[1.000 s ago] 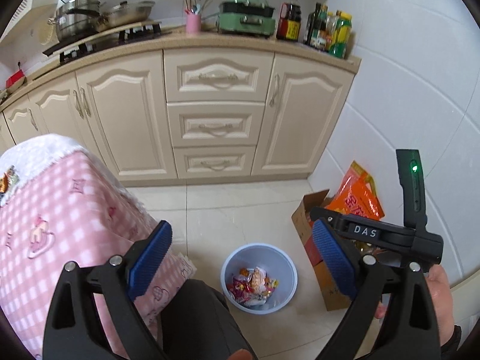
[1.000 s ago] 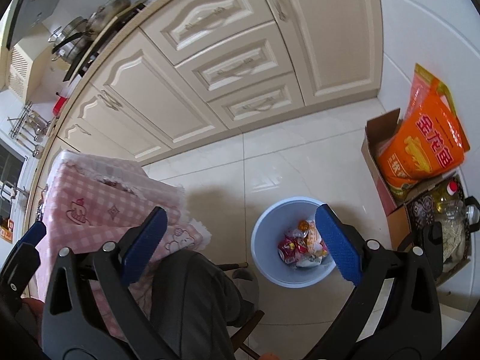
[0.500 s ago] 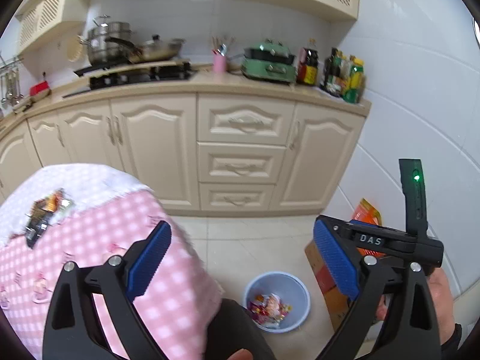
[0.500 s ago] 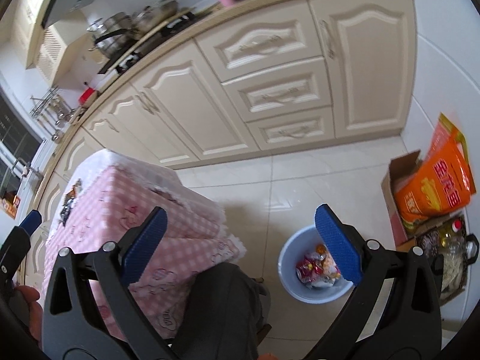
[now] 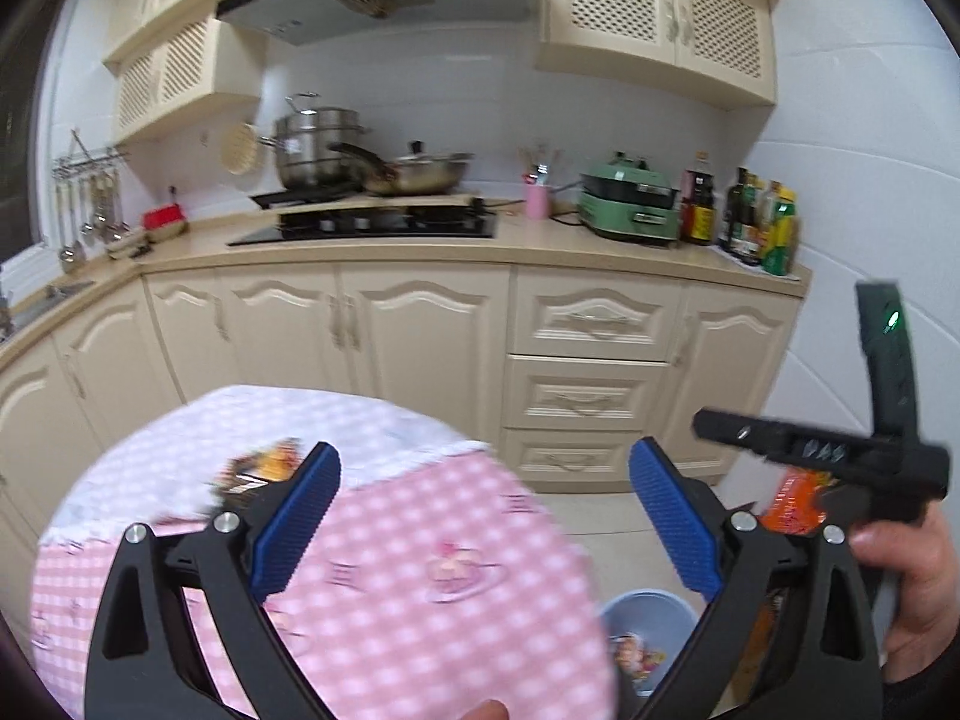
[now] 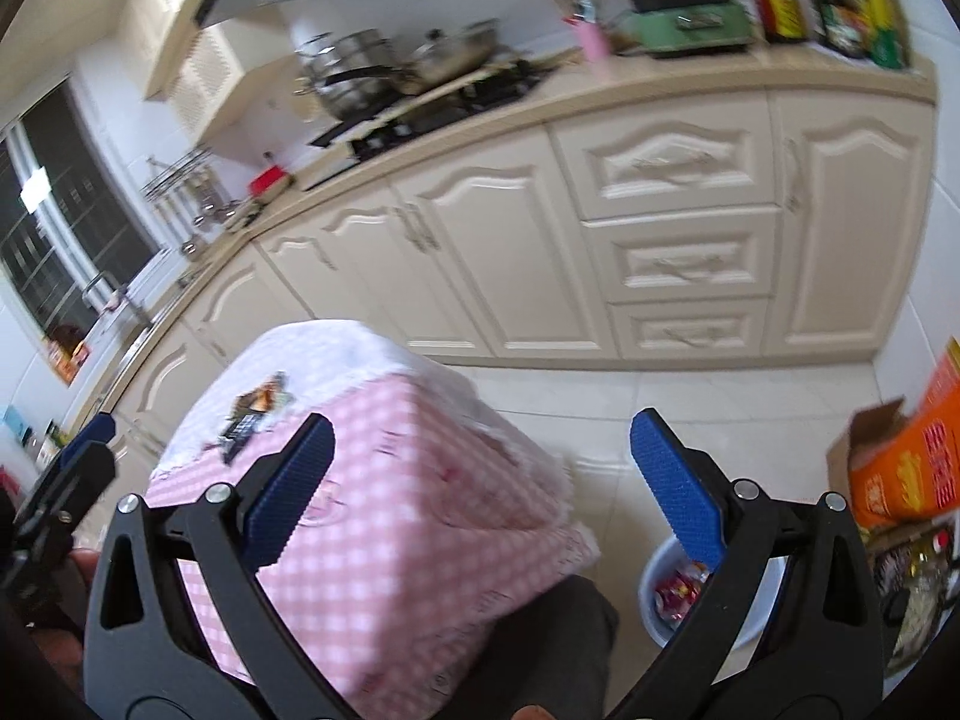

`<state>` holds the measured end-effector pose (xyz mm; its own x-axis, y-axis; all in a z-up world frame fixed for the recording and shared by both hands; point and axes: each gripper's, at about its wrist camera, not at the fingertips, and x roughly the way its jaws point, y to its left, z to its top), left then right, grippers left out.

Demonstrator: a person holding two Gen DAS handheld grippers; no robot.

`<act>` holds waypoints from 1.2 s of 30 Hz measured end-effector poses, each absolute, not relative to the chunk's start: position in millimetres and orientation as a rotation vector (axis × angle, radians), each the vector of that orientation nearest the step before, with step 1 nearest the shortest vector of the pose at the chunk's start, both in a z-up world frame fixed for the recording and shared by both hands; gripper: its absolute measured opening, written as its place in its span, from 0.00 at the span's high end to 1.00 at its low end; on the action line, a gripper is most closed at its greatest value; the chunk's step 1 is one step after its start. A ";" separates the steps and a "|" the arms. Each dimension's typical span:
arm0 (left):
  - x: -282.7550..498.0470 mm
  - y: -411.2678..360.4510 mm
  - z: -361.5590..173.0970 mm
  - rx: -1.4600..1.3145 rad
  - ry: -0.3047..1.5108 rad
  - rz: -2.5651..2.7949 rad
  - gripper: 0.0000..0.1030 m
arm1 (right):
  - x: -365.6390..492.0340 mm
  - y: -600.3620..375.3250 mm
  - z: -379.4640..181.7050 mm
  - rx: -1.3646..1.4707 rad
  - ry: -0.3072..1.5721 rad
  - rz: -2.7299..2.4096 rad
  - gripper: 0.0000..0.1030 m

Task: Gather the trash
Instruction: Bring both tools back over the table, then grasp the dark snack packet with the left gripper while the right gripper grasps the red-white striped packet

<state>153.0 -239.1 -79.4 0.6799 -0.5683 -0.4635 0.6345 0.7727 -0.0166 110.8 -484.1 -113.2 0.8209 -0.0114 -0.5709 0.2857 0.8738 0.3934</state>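
A pale blue waste bin (image 5: 651, 618) with colourful wrappers in it stands on the floor; it also shows in the right wrist view (image 6: 660, 576). Snack wrappers (image 5: 258, 471) lie on a table with a pink checked cloth (image 5: 420, 570); the right wrist view shows the wrappers (image 6: 255, 411) and the cloth (image 6: 384, 510). My left gripper (image 5: 483, 510) is open and empty above the table. My right gripper (image 6: 480, 480) is open and empty; it shows in the left wrist view (image 5: 840, 450) at the right.
Cream kitchen cabinets (image 5: 420, 348) and a counter with pots (image 5: 324, 150), a green cooker (image 5: 630, 204) and bottles (image 5: 756, 222) stand behind. A cardboard box with an orange bag (image 6: 906, 480) sits by the right wall. My dark-trousered knee (image 6: 540, 648) is below.
Both grippers have tilted up and moved left, away from the bin toward the table. The table top and its wrappers have come into view. Both stay open and empty.
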 end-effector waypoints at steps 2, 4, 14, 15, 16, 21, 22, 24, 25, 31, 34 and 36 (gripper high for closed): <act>164.5 -221.2 -81.7 0.157 0.469 -0.641 0.08 | 126.6 -467.7 -106.1 0.460 0.592 -0.133 0.06; 180.1 -201.7 -86.2 0.155 0.481 -0.607 0.08 | 142.9 -451.9 -102.1 0.441 0.595 -0.100 0.06; 244.3 -141.9 -121.5 0.211 0.557 -0.505 0.08 | 226.3 -373.0 -111.3 0.326 0.665 0.047 0.06; 252.9 -139.8 -128.5 0.233 0.573 -0.498 0.08 | 234.1 -367.7 -113.8 0.314 0.675 0.057 0.06; 258.5 -141.0 -132.6 0.245 0.586 -0.494 0.08 | 238.9 -364.2 -116.2 0.308 0.682 0.063 0.06; 304.3 -141.7 -170.8 0.297 0.684 -0.476 0.08 | 266.9 -355.5 -133.4 0.288 0.729 0.086 0.06; 314.2 -143.3 -177.7 0.307 0.702 -0.477 0.08 | 274.2 -354.7 -138.3 0.281 0.744 0.088 0.06; 328.7 -147.2 -187.9 0.325 0.722 -0.481 0.08 | 287.4 -354.7 -146.9 0.267 0.773 0.093 0.06; 337.1 -150.0 -193.7 0.342 0.734 -0.474 0.08 | 295.6 -354.8 -153.0 0.256 0.793 0.095 0.06; 359.5 -172.1 -217.6 0.422 0.800 -0.531 0.31 | 336.9 -352.2 -182.5 0.192 0.872 0.092 0.06; 360.8 -170.5 -218.8 0.386 0.820 -0.578 0.50 | 354.4 -335.7 -190.6 0.111 0.904 0.113 0.06; 356.6 -169.7 -218.0 0.395 0.812 -0.574 0.66 | 366.5 -321.8 -197.5 0.051 0.933 0.125 0.06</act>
